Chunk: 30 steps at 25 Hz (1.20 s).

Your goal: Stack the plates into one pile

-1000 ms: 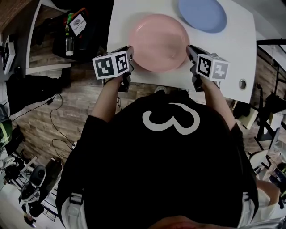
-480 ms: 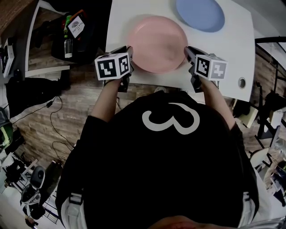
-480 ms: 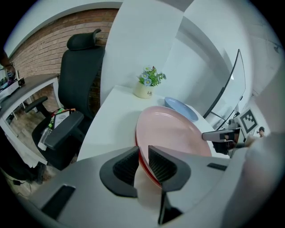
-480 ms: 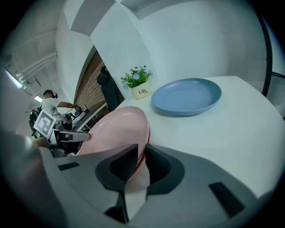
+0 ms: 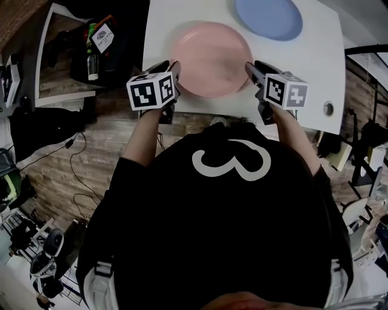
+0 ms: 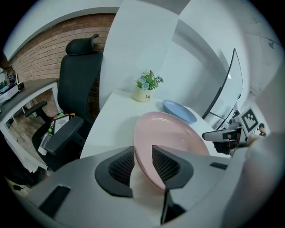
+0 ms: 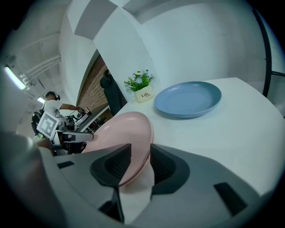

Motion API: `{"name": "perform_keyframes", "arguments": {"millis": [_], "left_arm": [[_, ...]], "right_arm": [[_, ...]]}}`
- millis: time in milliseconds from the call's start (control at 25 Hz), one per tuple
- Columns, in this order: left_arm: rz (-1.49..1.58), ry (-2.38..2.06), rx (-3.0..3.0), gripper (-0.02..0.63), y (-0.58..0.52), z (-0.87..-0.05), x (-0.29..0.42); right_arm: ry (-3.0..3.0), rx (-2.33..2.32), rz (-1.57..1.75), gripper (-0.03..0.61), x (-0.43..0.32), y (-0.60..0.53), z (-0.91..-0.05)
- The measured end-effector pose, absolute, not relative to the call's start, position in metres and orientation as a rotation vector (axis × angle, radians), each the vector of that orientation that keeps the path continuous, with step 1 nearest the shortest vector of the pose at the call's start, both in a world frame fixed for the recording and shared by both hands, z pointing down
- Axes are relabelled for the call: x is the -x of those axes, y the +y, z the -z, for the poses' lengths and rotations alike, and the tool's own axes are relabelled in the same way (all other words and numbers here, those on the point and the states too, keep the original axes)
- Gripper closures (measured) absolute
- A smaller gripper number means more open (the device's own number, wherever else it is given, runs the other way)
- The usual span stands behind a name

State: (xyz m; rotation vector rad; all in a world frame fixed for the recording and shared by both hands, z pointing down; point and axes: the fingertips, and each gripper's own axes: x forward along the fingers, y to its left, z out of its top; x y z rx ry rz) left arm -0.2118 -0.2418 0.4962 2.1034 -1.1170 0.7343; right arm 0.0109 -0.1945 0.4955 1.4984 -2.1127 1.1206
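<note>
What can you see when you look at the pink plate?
The pink plate is round, shallow, smooth and matte, like plastic, and empty. It lies flat on the white table near its front edge, apart from the blue plate. The left gripper and right gripper flank it; their fingers have just been opening, its rim between them.

1. Head view: looks steeply down from above the person's black shirt (image 5: 230,230) onto the white table (image 5: 315,72), pink plate (image 5: 209,57) and blue plate (image 5: 268,17), from well off.
2. Left gripper view: sits low at the pink plate's left rim, very close, facing across the table toward a flower pot (image 6: 143,94).
3. Right gripper view: sits low at the opposite rim, equally close, facing the same pot.
4. Shared by all three: both plates and the tabletop; by the gripper views alone: the pot.
</note>
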Motion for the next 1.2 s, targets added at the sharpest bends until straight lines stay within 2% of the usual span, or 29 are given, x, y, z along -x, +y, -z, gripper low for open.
{"name": "perform_keyframes", "arguments": {"millis": [400, 600, 1200], "left_arm": [[-0.678, -1.14, -2.172, 0.492, -0.244, -0.47, 0.213], [-0.651, -1.127, -2.226, 0.523, -0.239, -0.45, 0.198], [-0.645, -0.829, -2.336, 0.591, -0.223, -0.424, 0.08]], "right_arm": [[-2.147, -1.538, -1.119, 0.43, -0.022, -0.181, -0.477], [-2.165, -1.602, -1.097, 0.43, -0.037, -0.166, -0.462], [-2.111, -1.779, -1.125, 0.43, -0.14, -0.157, -0.449]]}}
